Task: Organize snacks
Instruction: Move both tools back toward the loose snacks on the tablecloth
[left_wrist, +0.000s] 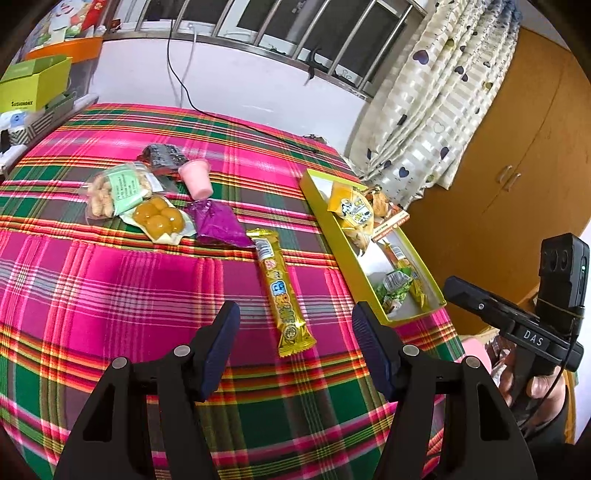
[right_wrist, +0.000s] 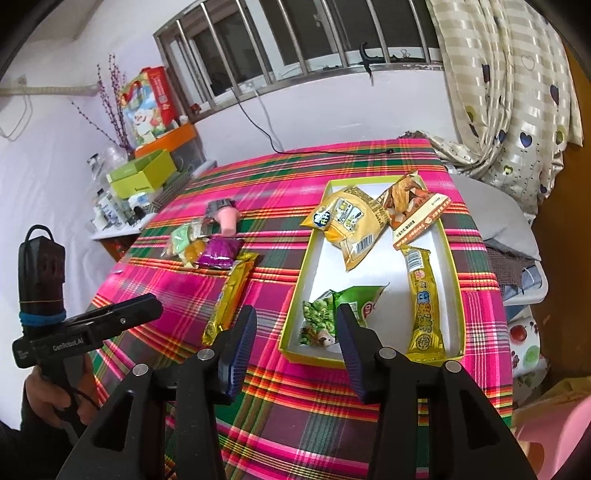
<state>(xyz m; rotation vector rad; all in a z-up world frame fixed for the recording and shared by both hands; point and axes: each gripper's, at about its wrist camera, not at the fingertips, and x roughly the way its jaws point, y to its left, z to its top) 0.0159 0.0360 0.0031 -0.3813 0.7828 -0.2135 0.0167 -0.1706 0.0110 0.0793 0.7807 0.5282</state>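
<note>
A shallow yellow-green box (left_wrist: 317, 206) (right_wrist: 301, 273) lies at the right of the plaid table. Inside it are a yellow snack bag (right_wrist: 345, 225), a brown packet (right_wrist: 410, 201), a green pea packet (right_wrist: 332, 310) and a gold bar (right_wrist: 424, 306). A second gold bar (left_wrist: 282, 291) (right_wrist: 231, 295) lies on the cloth left of the box. My left gripper (left_wrist: 295, 325) stands open just before that bar, nothing between its fingers. My right gripper (right_wrist: 297, 325) is open and empty, over the box's near edge by the pea packet.
Farther left on the cloth lie a purple packet (left_wrist: 216, 221), yellow balls in a clear pack (left_wrist: 159, 218), a peanut bag (left_wrist: 116, 188), a pink cup (left_wrist: 195, 177) and a dark packet (left_wrist: 164, 157). Green boxes (left_wrist: 35, 86) crowd a side shelf. A curtain (left_wrist: 436, 110) hangs right.
</note>
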